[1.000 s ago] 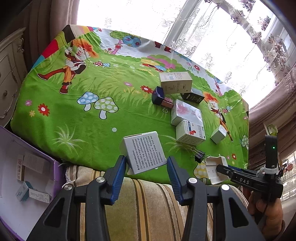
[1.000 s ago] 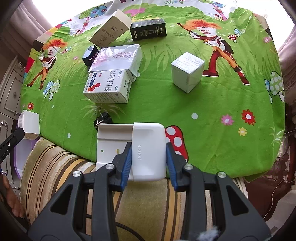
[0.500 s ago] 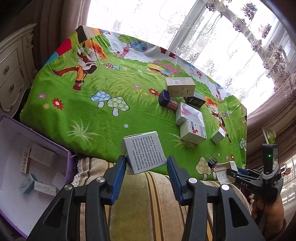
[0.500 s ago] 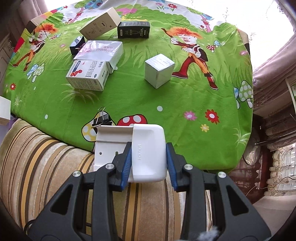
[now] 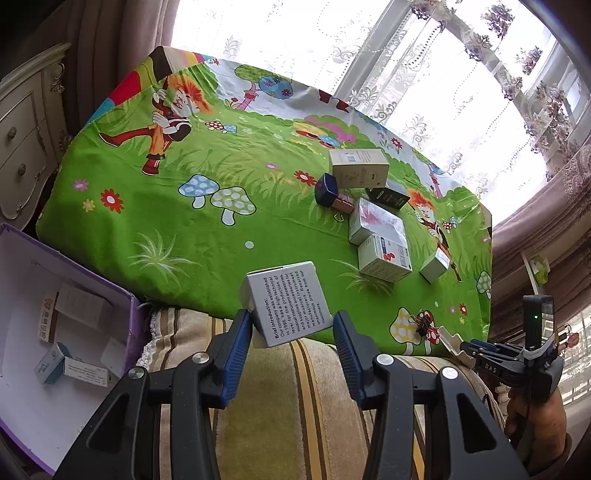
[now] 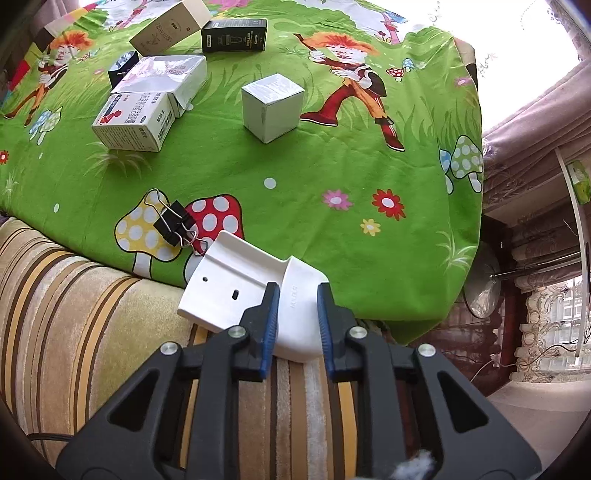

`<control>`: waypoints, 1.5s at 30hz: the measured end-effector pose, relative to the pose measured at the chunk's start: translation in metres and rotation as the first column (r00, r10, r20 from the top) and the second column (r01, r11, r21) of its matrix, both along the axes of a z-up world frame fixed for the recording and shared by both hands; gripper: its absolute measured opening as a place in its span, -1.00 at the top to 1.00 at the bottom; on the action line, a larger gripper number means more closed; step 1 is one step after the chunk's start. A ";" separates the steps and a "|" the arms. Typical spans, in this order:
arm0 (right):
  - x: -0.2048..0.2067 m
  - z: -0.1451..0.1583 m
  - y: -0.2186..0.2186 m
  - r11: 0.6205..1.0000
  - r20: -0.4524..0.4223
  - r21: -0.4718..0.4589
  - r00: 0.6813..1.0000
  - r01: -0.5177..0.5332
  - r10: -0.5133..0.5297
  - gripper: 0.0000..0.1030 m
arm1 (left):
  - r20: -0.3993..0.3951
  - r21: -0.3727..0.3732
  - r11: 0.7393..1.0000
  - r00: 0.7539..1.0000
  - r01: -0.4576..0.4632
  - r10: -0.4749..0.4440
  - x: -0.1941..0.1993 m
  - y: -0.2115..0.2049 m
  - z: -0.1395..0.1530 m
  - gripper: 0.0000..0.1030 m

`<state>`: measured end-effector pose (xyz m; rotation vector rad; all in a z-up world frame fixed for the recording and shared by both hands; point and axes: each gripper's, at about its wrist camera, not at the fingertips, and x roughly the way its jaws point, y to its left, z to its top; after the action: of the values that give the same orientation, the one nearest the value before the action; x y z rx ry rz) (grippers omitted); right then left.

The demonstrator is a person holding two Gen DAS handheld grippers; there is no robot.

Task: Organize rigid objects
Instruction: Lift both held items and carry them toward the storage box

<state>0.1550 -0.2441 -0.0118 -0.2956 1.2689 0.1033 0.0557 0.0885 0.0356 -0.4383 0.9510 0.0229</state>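
My left gripper (image 5: 293,325) is shut on a grey box with printed text (image 5: 290,302), held above the striped cushion near the table's front edge. My right gripper (image 6: 295,302) is shut on a white plastic holder (image 6: 255,291), also lifted off the table; it shows at the right of the left wrist view (image 5: 452,339). On the green cartoon tablecloth (image 5: 184,229) lie a tan box (image 5: 358,168), a black box (image 6: 234,35), a white box with pink print (image 6: 166,74), a medicine box (image 6: 135,120), a small grey cube box (image 6: 273,105) and a dark blue box (image 5: 327,188).
An open purple box (image 5: 55,332) with several small cartons inside stands at the lower left, beside the striped cushion (image 5: 295,406). A black binder clip (image 6: 173,223) lies near the table's front edge. A white dresser (image 5: 22,140) stands left; curtains and window are behind.
Both grippers have pulled back and up from the table with their loads. The left view has swung left, showing more of the purple box. The white holder now tilts in the right gripper.
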 end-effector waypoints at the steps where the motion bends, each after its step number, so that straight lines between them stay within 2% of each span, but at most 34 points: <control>1: 0.001 0.000 -0.004 1.000 -0.001 0.022 1.000 0.009 -0.009 0.52 | 0.000 -0.001 1.000 1.000 -0.001 0.001 0.000 0.000 0.000 0.10; 4: 0.002 0.005 -0.018 0.992 -0.005 0.113 0.999 0.051 -0.051 0.68 | 0.001 -0.003 1.000 1.000 -0.004 0.004 -0.001 0.002 0.000 0.10; 9: -0.004 0.026 -0.019 0.975 0.027 0.214 0.998 0.052 -0.059 0.71 | 0.008 -0.004 1.000 1.000 -0.013 0.013 -0.002 0.005 0.002 0.10; 11: -0.004 0.029 -0.015 0.975 0.033 0.217 0.998 0.040 -0.048 0.71 | 0.008 -0.005 1.000 1.000 -0.015 0.015 -0.004 0.006 0.002 0.10; 14: -0.001 0.021 -0.018 0.972 -0.017 0.226 0.998 0.069 -0.067 0.68 | 0.009 -0.005 1.000 1.000 -0.019 0.019 -0.006 0.007 0.002 0.10; 15: 0.002 0.015 -0.021 0.972 -0.036 0.222 0.996 0.082 -0.076 0.61 | 0.007 -0.007 1.000 1.000 -0.022 0.022 -0.007 0.008 0.001 0.10; 16: 0.003 0.011 -0.025 0.970 -0.048 0.223 0.995 0.101 -0.092 0.36 | 0.005 -0.008 1.000 1.000 -0.024 0.024 -0.006 0.008 0.001 0.10; 17: 0.004 0.009 -0.027 0.966 -0.048 0.234 0.994 0.112 -0.103 0.00 | 0.004 -0.009 1.000 1.000 -0.024 0.024 -0.006 0.008 0.000 0.10; 19: 0.008 0.006 -0.027 0.966 -0.036 0.235 0.994 0.110 -0.104 -0.37 | 0.004 -0.009 1.000 1.000 -0.019 0.019 -0.006 0.007 0.000 0.10; 25: 0.025 -0.025 -0.026 0.978 -0.099 0.160 0.988 0.132 -0.117 -0.33 | 0.011 -0.008 1.000 1.000 -0.029 0.029 -0.009 0.011 0.002 0.09; 26: 0.026 -0.030 -0.027 0.976 -0.116 0.171 0.987 0.133 -0.114 -0.06 | 0.011 -0.008 0.999 0.999 -0.034 0.034 -0.010 0.013 0.002 0.09; 27: 0.026 -0.033 -0.028 0.972 -0.131 0.190 0.985 0.135 -0.111 0.09 | 0.010 -0.009 0.999 0.999 -0.039 0.039 -0.012 0.016 0.002 0.09; 28: 0.026 -0.033 -0.028 0.969 -0.130 0.209 0.985 0.136 -0.110 0.21 | 0.009 -0.009 0.999 0.999 -0.044 0.044 -0.013 0.018 0.001 0.10; 29: 0.025 -0.031 -0.029 0.965 -0.125 0.225 0.987 0.131 -0.105 0.21 | 0.007 -0.010 0.999 0.999 -0.051 0.051 -0.014 0.020 0.001 0.09; 35: 0.011 -0.005 -0.036 0.954 -0.055 0.269 0.991 0.136 -0.125 0.22 | 0.011 -0.010 0.997 0.997 -0.082 0.082 -0.025 0.036 0.003 0.10; 39: 0.000 0.027 -0.041 0.946 0.013 0.294 0.989 0.134 -0.144 0.22 | 0.018 -0.006 0.992 0.992 -0.124 0.124 -0.034 0.054 0.005 0.09; 45: -0.009 0.076 0.002 0.934 0.101 0.358 0.994 0.003 -0.042 0.22 | 0.020 0.010 0.975 0.975 -0.220 0.220 -0.055 0.093 0.006 0.09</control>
<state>0.1459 -0.2418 0.0637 0.0283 1.1210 0.2917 0.0009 0.1811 0.0420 -0.5300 0.8802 0.2255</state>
